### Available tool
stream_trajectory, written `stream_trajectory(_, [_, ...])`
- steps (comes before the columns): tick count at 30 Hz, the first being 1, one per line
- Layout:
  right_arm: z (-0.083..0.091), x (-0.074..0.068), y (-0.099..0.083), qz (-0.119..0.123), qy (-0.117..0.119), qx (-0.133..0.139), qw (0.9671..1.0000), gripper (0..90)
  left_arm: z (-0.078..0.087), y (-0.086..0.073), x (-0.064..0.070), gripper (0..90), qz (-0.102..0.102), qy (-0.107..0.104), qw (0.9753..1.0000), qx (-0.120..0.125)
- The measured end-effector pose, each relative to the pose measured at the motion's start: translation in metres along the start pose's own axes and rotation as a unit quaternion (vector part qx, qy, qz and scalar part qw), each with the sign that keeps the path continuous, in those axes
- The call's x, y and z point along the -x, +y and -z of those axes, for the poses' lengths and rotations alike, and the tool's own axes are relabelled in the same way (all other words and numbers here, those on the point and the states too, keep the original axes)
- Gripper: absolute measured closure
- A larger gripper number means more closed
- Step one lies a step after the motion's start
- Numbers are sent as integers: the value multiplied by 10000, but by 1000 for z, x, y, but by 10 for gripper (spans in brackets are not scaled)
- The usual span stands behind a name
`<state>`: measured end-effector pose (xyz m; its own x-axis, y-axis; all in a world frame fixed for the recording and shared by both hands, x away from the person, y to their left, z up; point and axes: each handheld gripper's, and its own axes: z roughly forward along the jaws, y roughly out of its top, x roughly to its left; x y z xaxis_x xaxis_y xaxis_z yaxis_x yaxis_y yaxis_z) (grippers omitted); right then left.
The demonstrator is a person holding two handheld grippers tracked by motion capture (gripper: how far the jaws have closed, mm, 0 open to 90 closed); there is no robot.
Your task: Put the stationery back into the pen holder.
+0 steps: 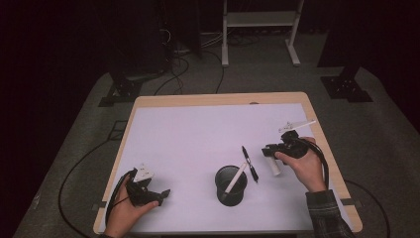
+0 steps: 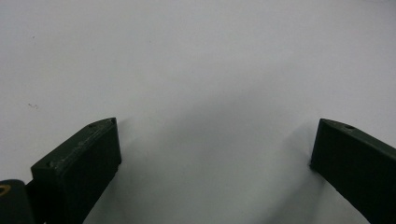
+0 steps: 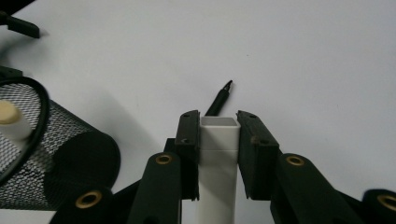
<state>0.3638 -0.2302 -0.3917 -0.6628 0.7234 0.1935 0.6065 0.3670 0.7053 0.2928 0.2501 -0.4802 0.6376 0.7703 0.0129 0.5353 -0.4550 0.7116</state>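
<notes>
Right gripper view: my right gripper (image 3: 219, 128) is clamped on a white square-section plastic marker (image 3: 218, 154) — rigid, light, smooth-sided, so likely to slip unless gripped mid-barrel on the flats. It sits above the table, right of the black mesh pen cup (image 1: 231, 186); a black pen (image 1: 250, 164) lies between. My left gripper (image 1: 157, 194) rests spread open — empty.

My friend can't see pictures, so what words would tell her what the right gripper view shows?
The right claw is shut on a white square-ended marker, just above a white table. A black pen lies on the table just past the marker's tip, and a black mesh cup holding another white marker stands at the left.
</notes>
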Motion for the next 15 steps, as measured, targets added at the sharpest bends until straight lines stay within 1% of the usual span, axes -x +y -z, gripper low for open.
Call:
stream_trajectory(6, [12, -9, 4, 32, 151, 181, 9997, 704, 0, 0, 0, 8, -1, 0, 10000, -3])
stream_trajectory(12, [24, -18, 7, 99, 282, 354, 9989, 704, 0, 0, 0, 8, 6, -3, 10000, 0])
stream_trajectory(15, [29, -23, 9, 150, 345, 436, 9983, 703, 0, 0, 0, 8, -21, -2, 10000, -17])
